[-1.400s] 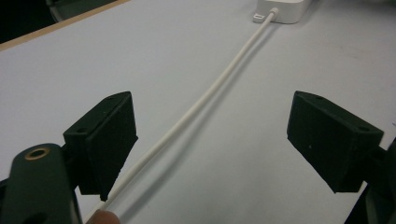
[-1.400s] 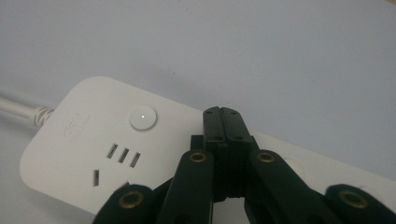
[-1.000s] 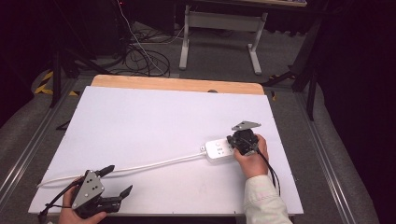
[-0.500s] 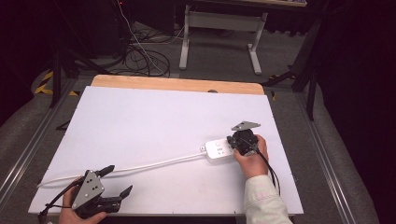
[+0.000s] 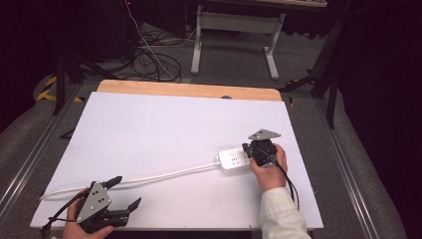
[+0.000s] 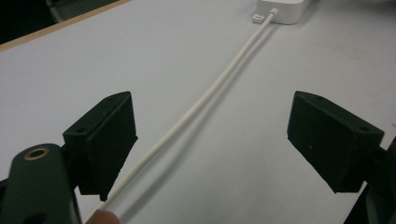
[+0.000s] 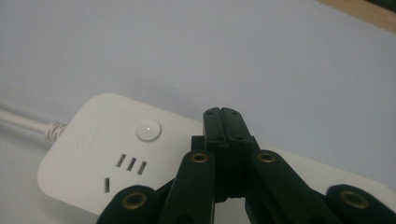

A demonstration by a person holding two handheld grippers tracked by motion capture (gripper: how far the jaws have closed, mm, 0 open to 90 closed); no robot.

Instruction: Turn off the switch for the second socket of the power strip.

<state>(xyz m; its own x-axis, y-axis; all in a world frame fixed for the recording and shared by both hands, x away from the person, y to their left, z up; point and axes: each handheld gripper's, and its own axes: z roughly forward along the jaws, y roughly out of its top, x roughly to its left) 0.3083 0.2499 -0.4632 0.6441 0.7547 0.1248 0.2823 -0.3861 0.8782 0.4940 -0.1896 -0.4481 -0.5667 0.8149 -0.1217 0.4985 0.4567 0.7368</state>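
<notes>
White power strip [image 5: 234, 160] lying on the table's [image 5: 164, 124] right half; embossed marking beside its round button [image 7: 148, 130] unreadable. Right gripper [image 7: 223, 122] hovering over it, jaws pressed together. Left gripper [image 6: 212, 140] gaping, straddling the white cord [image 6: 219, 84].

You work on a white worktop [image 5: 164, 134] whose far edge shows a light wooden strip [image 5: 189, 90]. The power strip [image 5: 234, 160] near the right edge is plain white, with dark socket slots and a white round button [image 7: 148, 130] carrying a small pale dot at its centre. Its cable [image 5: 164, 176] is the same white and runs toward the near left corner. Your right gripper [image 5: 261, 152] is black, topped by a grey three-cornered plate [image 5: 264, 134]; its joints carry brass-coloured rings. Your left gripper [image 5: 117, 196] is black too, with a grey plate [image 5: 94, 200] and matte black pads [image 6: 334, 137]. Your sleeve [image 5: 279, 214] is pale cream. The floor around the worktop is grey, with a yellow-and-black striped marking [image 5: 47, 87] at the far left.
</notes>
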